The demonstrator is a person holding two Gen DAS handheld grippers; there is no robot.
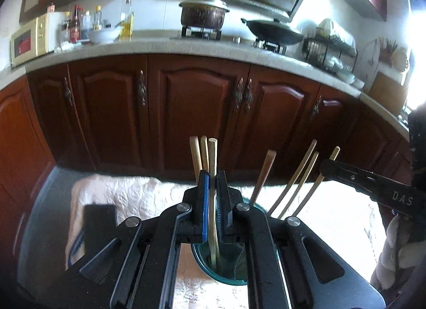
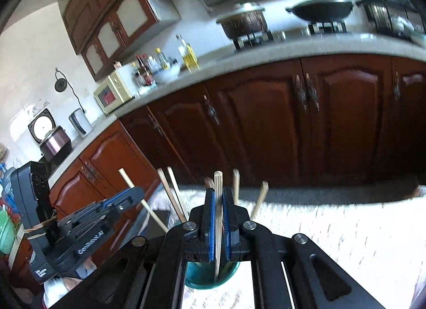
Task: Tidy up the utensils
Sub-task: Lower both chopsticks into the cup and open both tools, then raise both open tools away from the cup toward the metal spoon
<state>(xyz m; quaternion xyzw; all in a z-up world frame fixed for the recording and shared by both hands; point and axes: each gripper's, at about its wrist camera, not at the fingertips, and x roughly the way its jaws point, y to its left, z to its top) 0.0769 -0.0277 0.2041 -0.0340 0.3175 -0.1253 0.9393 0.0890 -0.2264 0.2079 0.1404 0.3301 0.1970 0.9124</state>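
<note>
Left wrist view: left tongs [image 1: 212,197] clamped on one chopstick [image 1: 212,165] standing in teal cup [image 1: 226,269]; right tongs [image 2: 218,215] clamped on another chopstick [image 2: 218,202], same cup.

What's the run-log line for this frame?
left hand-held gripper: shut on chopstick | right hand-held gripper: shut on chopstick | both over teal cup

1. Seven chopsticks [image 1: 212,189] stand in the cup.
2. One teal cup [image 1: 226,266].
3. Two grippers, the left [image 1: 212,184] and the right [image 2: 218,202].
4. One pot [image 1: 203,13] and one wok [image 1: 274,31] on the stove.
</note>
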